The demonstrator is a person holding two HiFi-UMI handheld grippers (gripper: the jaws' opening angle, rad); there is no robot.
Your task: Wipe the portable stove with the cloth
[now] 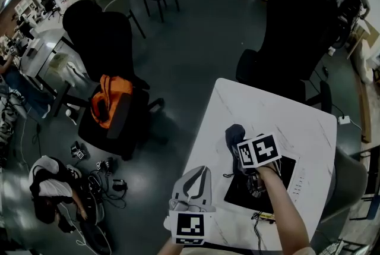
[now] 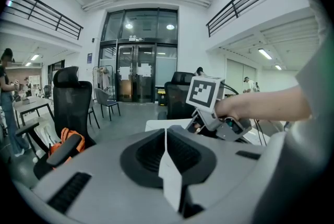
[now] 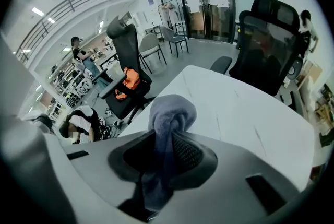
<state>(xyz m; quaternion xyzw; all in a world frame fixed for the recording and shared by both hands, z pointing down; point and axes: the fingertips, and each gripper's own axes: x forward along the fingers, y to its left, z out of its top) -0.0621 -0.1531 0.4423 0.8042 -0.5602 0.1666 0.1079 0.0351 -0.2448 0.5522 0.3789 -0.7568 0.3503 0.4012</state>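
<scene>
Cloth (image 1: 233, 134) is bunched into a dark blue knot and pinched firmly by the right claw (image 3: 166, 150), whose jaws are closed on it, with the free end pushed out in front. The portable stove (image 1: 240, 193) is a flat black slab on the white tabletop (image 1: 267, 111), near the edge where the person stands, and the right arm crosses over it.

In the head view, the knot sits at the far left corner of the stove, perhaps just past its edge. The right gripper view shows only bare tabletop beyond the cloth, so this claw points away from the person and the black surface lies behind and below the knot, toward the person and to the right. I cannot tell whether the cloth touches anything.

The left claw (image 2: 167, 163) has its jaws together on nothing. It hangs just beside the left side of the stove, apart from it.

I judge that wiping needs the right claw, which is the nearer one, to lower the knot and draw it back across the black top.
</scene>
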